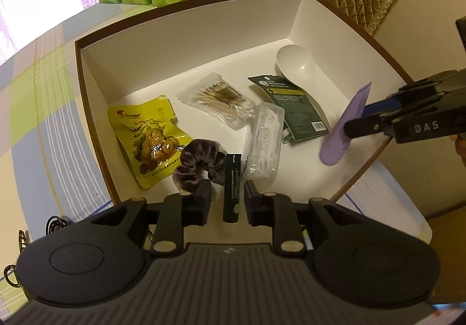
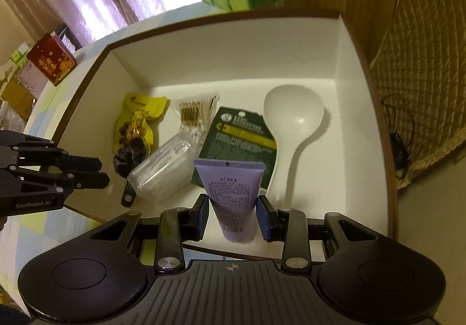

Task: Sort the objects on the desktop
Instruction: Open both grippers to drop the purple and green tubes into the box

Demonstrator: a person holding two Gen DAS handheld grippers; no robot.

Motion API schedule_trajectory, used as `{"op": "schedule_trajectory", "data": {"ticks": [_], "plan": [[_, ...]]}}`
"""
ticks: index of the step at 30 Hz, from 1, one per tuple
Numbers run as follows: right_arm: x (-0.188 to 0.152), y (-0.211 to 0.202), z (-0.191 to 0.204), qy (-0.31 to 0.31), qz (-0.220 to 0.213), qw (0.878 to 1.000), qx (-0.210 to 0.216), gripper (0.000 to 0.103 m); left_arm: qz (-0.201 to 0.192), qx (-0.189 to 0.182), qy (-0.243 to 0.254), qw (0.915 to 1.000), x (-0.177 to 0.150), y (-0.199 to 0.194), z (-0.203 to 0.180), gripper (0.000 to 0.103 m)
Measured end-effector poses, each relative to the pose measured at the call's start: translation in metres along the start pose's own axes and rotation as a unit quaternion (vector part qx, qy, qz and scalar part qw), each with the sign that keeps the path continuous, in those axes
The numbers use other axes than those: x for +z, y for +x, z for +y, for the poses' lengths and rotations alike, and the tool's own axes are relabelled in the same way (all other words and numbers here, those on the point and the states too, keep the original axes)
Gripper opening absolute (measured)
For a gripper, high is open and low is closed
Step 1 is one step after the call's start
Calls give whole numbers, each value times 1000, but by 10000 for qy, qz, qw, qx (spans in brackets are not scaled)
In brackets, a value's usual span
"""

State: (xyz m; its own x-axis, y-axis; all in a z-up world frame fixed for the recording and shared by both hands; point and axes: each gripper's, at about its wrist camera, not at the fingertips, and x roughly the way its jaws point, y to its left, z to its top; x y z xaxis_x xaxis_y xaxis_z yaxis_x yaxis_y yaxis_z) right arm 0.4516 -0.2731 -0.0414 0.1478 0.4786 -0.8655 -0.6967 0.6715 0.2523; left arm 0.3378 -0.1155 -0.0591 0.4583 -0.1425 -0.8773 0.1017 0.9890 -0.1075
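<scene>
Jaws on the right gripper sit slightly apart around the purple tube, lower centre; left gripper spread around a dark stick, both over the box.

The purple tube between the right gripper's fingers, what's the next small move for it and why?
Probably draw the right gripper back. The purple tube already hangs over the box floor, and a gap shows between it and each blue pad, so it looks released, dropping near the white spoon.
</scene>
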Motion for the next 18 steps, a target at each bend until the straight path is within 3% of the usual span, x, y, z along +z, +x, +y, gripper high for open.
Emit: {"op": "schedule_trajectory", "data": {"ticks": [7, 9, 10, 12, 13, 15, 18], "plan": [[5, 2, -1, 226, 81, 9991, 353, 35, -40, -30, -19, 10000, 0, -2, -2, 34], [6, -1, -2, 400, -50, 9984, 399, 58, -63, -57, -28, 10000, 0, -3, -3, 38], [5, -3, -1, 424, -131, 9985, 333, 79, -75, -52, -27, 10000, 0, -4, -4, 41], [5, -7, 2, 346, -253, 9987, 269, 83, -122, 27, 2, 9999, 0, -6, -6, 53], [5, -9, 3, 346, -266, 9987, 268, 83, -136, 113, 5, 9998, 1, -7, -7, 68], [3, -11, 5, 322, -303, 9988, 228, 85, -195, 228, -12, 9995, 0, -9, -6, 72], [0, -14, 11, 108, -352, 9993, 63, 97, -202, 214, -118, 9995, 0, -11, -1, 77]]}}
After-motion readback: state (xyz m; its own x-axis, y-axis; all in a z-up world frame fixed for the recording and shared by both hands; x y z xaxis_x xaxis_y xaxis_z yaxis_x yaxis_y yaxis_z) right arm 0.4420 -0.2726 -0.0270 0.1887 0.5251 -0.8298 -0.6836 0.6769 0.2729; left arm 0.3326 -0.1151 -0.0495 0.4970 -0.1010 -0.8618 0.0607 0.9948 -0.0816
